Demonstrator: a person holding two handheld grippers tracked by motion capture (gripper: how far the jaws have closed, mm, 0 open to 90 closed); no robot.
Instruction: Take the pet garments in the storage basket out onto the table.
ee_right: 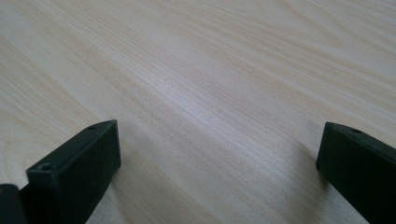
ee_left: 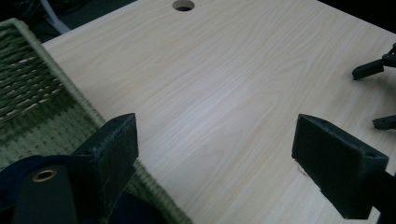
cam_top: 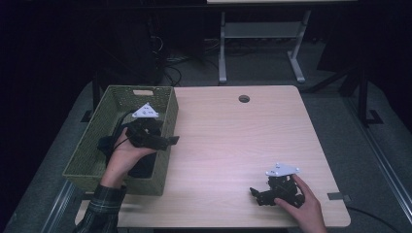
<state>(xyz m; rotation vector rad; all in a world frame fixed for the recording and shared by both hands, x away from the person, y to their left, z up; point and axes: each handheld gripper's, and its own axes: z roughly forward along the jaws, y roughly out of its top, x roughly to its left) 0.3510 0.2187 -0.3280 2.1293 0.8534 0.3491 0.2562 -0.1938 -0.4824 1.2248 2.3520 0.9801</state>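
The left gripper (cam_top: 167, 140) hangs over the right rim of the green woven basket (cam_top: 104, 104), which sits at the tabletop's (cam_top: 233, 141) left edge and overhangs it a little; the jaws stand wide apart with nothing between them, pointing out toward the middle of the tabletop. Inside the basket, under the left hand (cam_top: 127, 154), lies a dark blue cloth (cam_top: 104, 144), soft and crumpled, against the basket's near half; in the left gripper view a fold of it shows at the bottom beside the basket rim (ee_left: 70, 100). The right gripper (cam_top: 254, 192) rests low near the tabletop's front right corner, held by the right hand (cam_top: 302, 204), its jaws also spread wide and empty above bare wood (ee_right: 210, 84). Between the two grippers the pale wood-grain surface lies open, smooth and flat, with a round cable hole (cam_top: 244, 99) near the far edge. The basket is rectangular, with tightly plaited walls and a slot handle in its far end. Each gripper is matte black with blocky jaws and carries a grey three-cornered plate. No writing or label can be read.
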